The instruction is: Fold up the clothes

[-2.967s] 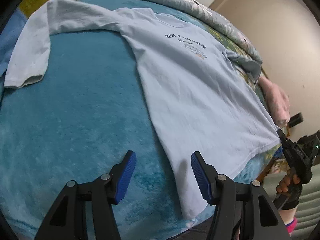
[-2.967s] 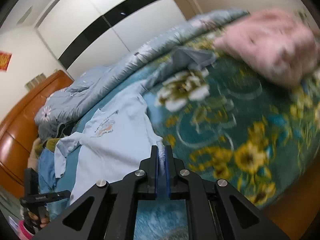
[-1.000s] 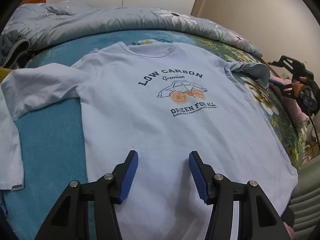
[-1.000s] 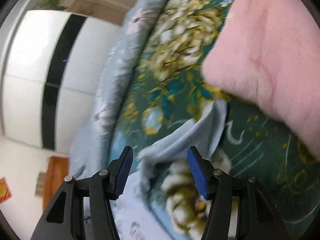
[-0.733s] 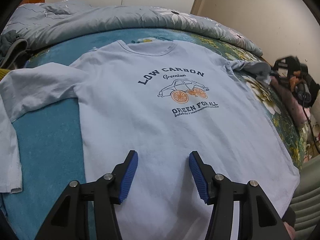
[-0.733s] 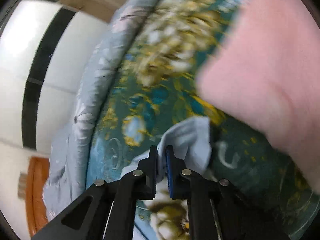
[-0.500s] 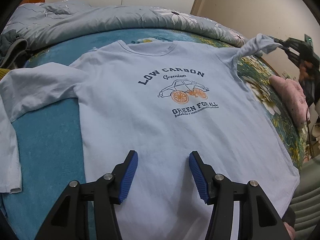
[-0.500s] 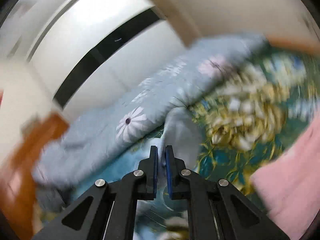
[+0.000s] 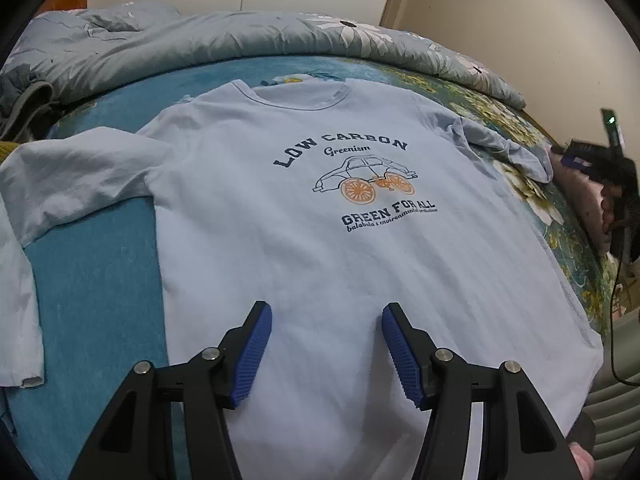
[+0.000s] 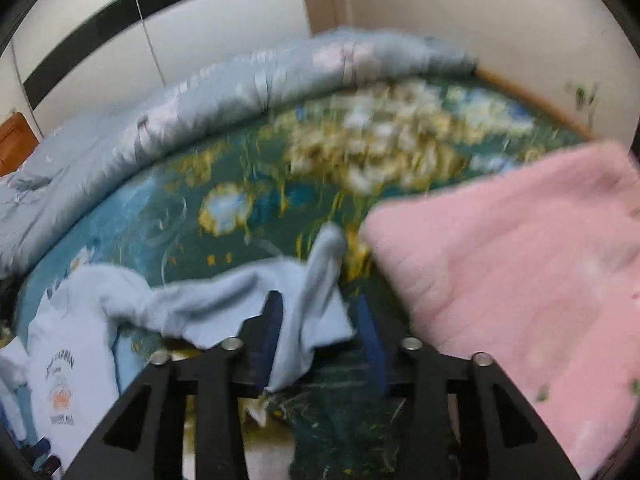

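Observation:
A pale blue T-shirt (image 9: 320, 248) with a "LOW CARBON" car print lies face up on the bed. My left gripper (image 9: 326, 344) hovers over its lower middle, open and still opening a little, with nothing between the pads. The shirt's right sleeve (image 9: 504, 148) lies stretched toward the pink blanket. In the right wrist view that sleeve (image 10: 312, 308) lies loose between the jaws of my right gripper (image 10: 318, 300), which are opening and do not press on it. From the left wrist view the right gripper (image 9: 572, 158) shows at the far right, in a person's hand.
A folded pink blanket (image 10: 500, 260) lies just right of the sleeve. A grey-blue flowered duvet (image 9: 200, 40) is bunched along the far side of the bed. The shirt's left sleeve (image 9: 72, 168) spreads over the teal bed cover (image 9: 92, 280). The bed's edge runs close by at the right.
The right gripper shut on the right sleeve, lifted it, rolled and drew it outward, then laid it down and opened. The left gripper stayed put.

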A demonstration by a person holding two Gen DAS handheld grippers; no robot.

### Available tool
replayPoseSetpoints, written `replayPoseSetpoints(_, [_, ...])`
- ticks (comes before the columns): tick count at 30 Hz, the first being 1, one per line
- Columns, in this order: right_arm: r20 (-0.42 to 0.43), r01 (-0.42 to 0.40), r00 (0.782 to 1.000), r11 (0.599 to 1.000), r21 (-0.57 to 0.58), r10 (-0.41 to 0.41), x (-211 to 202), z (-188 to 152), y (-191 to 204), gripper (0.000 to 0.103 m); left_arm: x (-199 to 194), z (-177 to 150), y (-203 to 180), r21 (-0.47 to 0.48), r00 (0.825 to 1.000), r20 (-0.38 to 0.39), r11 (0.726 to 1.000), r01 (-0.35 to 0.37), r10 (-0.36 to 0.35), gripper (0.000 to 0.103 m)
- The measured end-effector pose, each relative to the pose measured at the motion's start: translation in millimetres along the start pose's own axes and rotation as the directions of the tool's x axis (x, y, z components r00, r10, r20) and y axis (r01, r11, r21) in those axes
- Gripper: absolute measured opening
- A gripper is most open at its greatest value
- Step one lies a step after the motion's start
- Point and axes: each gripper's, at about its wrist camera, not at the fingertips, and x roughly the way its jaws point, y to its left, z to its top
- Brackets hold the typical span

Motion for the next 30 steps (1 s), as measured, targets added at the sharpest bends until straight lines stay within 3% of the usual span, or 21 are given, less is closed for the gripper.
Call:
replayPoseSetpoints(2, [-0.017,-0.064,0.998,0.998,0.007,0.064,3.9,6.0,7.1,0.043,0.8,0.6,-0.6,0.002,1.0,0.001,1.0,-0.003,0.003,0.064])
replayPoseSetpoints(5, [-0.124,-0.222,0.963,0.966,0.134,0.238,34.7,14.1,19.8,0.043,0.9,0.6,-1.0,0.004,1.0,0.001,1.0,-0.004,0.004,0.064])
replayPoseSetpoints(9, [-0.223,-0.144,0.95,0.941,0.305,0.218,80.7,19.9,18.4,0.043,-0.3,-0.2,1.2,-0.006,1.0,-0.003,1.0,0.006,-0.006,0.064])
replayPoseSetpoints(12, [-0.231,-0.14,0.941,0.906,0.399,0.248,91.8,21.6,15.6,0.043,0.2,-0.2,1.9,-0.006,1.0,-0.006,1.0,0.011,-0.011,0.064])
replayPoseSetpoints(14, [-0.238,-0.117,0.943,0.903,0.415,0.231,95.3,23.5,16.7,0.031,0.9,0.0,1.7,-0.002,1.0,-0.007,1.0,0.008,-0.008,0.065])
replayPoseSetpoints(15, [-0.235,-0.105,0.947,0.905,0.413,0.217,96.4,25.8,17.2,0.009,0.7,-0.2,1.5,0.0,1.0,-0.007,1.0,0.008,-0.008,0.065])
replayPoseSetpoints(17, [-0.198,-0.143,0.949,0.896,0.421,0.245,93.6,31.2,16.2,0.004,0.5,-0.3,2.0,-0.003,1.0,-0.005,1.0,0.011,-0.011,0.065])
replayPoseSetpoints(20, [-0.06,-0.268,0.949,0.89,0.368,0.311,68.1,51.5,20.5,0.004,0.2,-0.4,2.4,-0.007,1.0,-0.005,1.0,0.014,-0.014,0.065])
replayPoseSetpoints(22, [0.077,-0.374,0.927,0.89,0.262,0.367,35.3,65.4,25.2,0.004,0.2,-0.3,2.0,-0.005,1.0,-0.005,1.0,0.012,-0.012,0.065])
replayPoseSetpoints(24, [0.176,-0.439,0.891,0.891,0.111,0.418,2.4,63.9,33.4,0.004,0.4,-0.3,1.5,-0.003,1.0,-0.005,1.0,0.009,-0.009,0.065])
replayPoseSetpoints(26, [0.172,-0.401,0.905,0.915,0.045,0.388,-5.1,48.2,35.1,0.004,0.7,-0.2,1.1,-0.002,1.0,-0.004,1.0,0.008,-0.008,0.066])
replayPoseSetpoints(27, [0.129,-0.356,0.929,0.934,0.042,0.348,0.8,33.2,31.2,0.004,0.7,-0.2,1.0,-0.002,1.0,-0.004,1.0,0.008,-0.008,0.066])
replayPoseSetpoints(30, [-0.021,-0.298,0.953,0.95,0.096,0.302,31.1,-5.9,15.5,0.004,0.6,-0.3,0.7,-0.003,1.0,-0.005,1.0,0.006,-0.006,0.066])
